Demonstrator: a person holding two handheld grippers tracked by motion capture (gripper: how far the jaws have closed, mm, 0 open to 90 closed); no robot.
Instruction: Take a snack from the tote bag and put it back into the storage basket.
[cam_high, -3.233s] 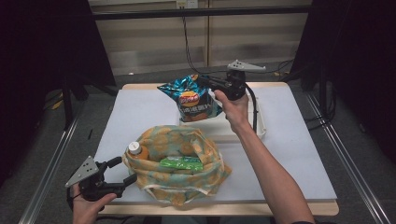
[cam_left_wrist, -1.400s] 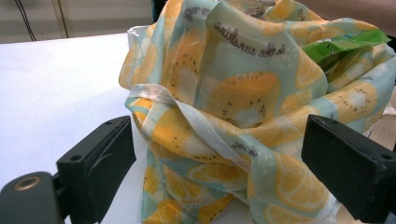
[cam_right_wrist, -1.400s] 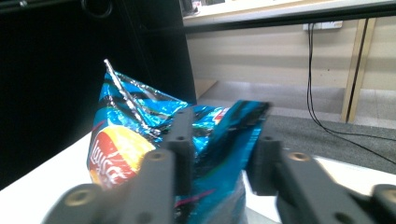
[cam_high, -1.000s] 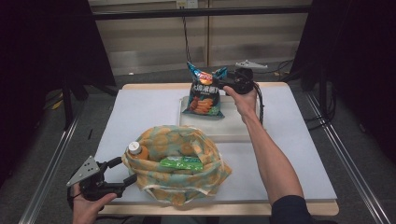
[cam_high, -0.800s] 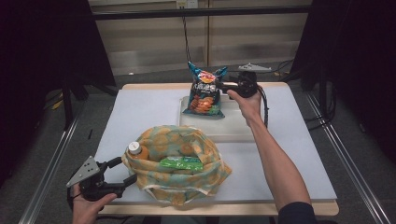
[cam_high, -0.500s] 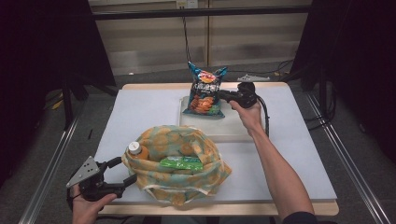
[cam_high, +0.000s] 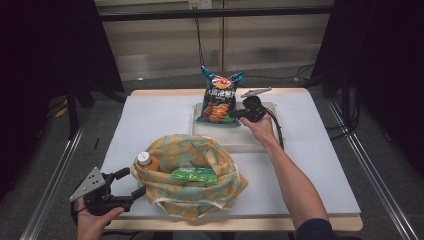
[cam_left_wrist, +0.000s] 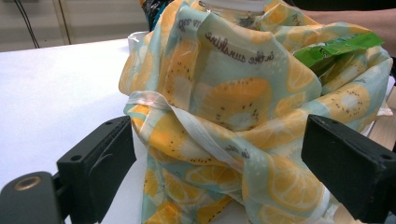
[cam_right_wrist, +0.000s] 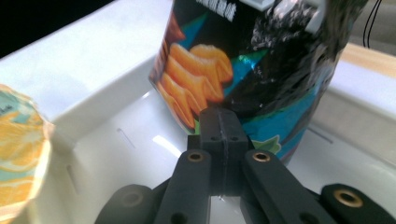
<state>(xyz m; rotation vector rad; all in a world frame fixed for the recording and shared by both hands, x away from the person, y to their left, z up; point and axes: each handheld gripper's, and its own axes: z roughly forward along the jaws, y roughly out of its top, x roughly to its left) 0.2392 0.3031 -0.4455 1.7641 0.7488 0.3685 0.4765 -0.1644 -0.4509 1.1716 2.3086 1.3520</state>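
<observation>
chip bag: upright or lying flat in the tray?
Upright. The chip bag stands on its bottom edge in the white tray, crimped top up, leaning back a little. The right gripper, jaws together, is at its lower side.

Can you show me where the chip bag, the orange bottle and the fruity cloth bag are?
chip bag (cam_high: 218, 100): high view, middle of its front.
orange bottle (cam_high: 146, 161): high view, its neck below the white cap.
cloth bag (cam_left_wrist: 243, 107): left gripper view, a printed lemon slice.

white table (cam_high: 150, 120) with a white tray (cam_high: 270, 142) and fruit-print cloth bag (cam_high: 200, 192)
</observation>
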